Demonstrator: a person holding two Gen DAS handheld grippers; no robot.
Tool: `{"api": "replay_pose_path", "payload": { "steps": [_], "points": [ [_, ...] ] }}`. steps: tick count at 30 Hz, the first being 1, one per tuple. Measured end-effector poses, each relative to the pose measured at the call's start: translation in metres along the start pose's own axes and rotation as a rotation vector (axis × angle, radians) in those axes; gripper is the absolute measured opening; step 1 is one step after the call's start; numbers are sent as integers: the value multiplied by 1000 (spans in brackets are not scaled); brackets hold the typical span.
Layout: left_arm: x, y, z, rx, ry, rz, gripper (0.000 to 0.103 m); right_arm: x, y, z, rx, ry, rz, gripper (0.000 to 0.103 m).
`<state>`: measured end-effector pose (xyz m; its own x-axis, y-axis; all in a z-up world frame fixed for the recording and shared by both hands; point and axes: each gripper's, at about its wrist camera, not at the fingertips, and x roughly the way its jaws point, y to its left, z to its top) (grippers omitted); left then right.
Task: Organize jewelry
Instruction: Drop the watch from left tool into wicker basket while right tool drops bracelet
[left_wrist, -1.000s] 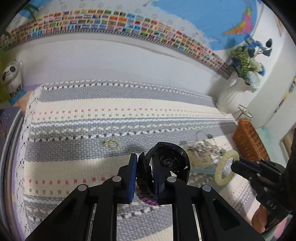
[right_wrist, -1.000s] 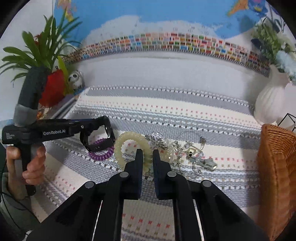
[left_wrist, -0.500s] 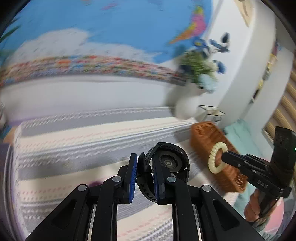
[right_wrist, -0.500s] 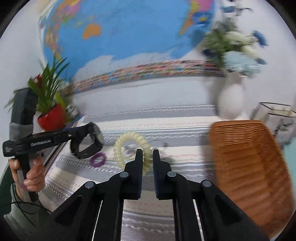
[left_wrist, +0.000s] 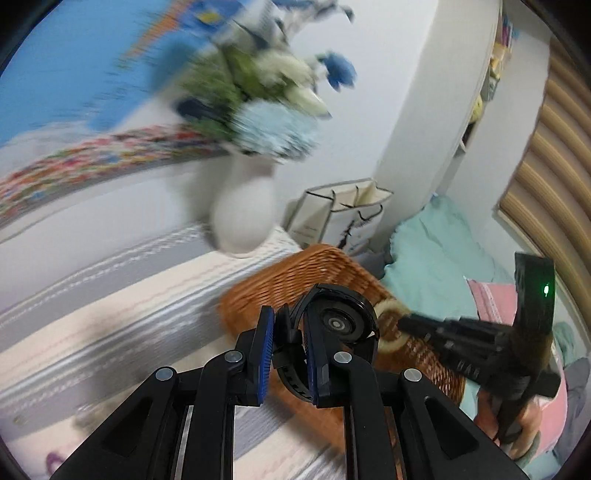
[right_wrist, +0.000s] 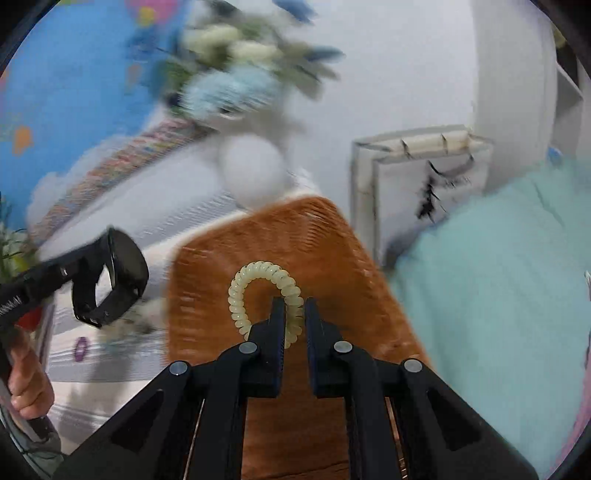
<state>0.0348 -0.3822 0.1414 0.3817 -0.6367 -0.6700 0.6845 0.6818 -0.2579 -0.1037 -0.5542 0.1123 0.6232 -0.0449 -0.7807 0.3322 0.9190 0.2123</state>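
The left gripper (left_wrist: 288, 343) pinches the black round-faced wristwatch (left_wrist: 334, 325) by its strap, face sideways. The right gripper (right_wrist: 294, 314) squeezes the pale yellow spiral hair tie (right_wrist: 258, 291), loop upright, above the orange woven basket (right_wrist: 314, 236) on the striped woven cloth (left_wrist: 110, 302).

The woven wicker basket (right_wrist: 303, 236) is orange-brown. The coiled spiral hair tie (right_wrist: 258, 280) is pale cream, the wristwatch (left_wrist: 332, 325) black, the bedding (right_wrist: 498, 277) plain teal.

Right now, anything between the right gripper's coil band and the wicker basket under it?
Nothing visible. In the right wrist view the right gripper holds the cream coil band over the wicker basket, only air between.
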Motion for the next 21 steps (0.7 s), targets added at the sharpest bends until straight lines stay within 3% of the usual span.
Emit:
{"api": "replay_pose_path", "payload": {
  "steps": [5,11,18,21],
  "points": [
    [70,-18,10,-5,113,-1,16,19,-20,-13,-6,79,3,12],
    [122,-20,3,-11,206,21,16,38,-23,-15,-47,117,-25,12],
    [133,-13,0,-9,218,57,15,44,-9,-15,-100,121,-95,13],
    [126,-15,0,9,194,69,18,43,-9,-17,-89,130,-79,14]
  ]
}}
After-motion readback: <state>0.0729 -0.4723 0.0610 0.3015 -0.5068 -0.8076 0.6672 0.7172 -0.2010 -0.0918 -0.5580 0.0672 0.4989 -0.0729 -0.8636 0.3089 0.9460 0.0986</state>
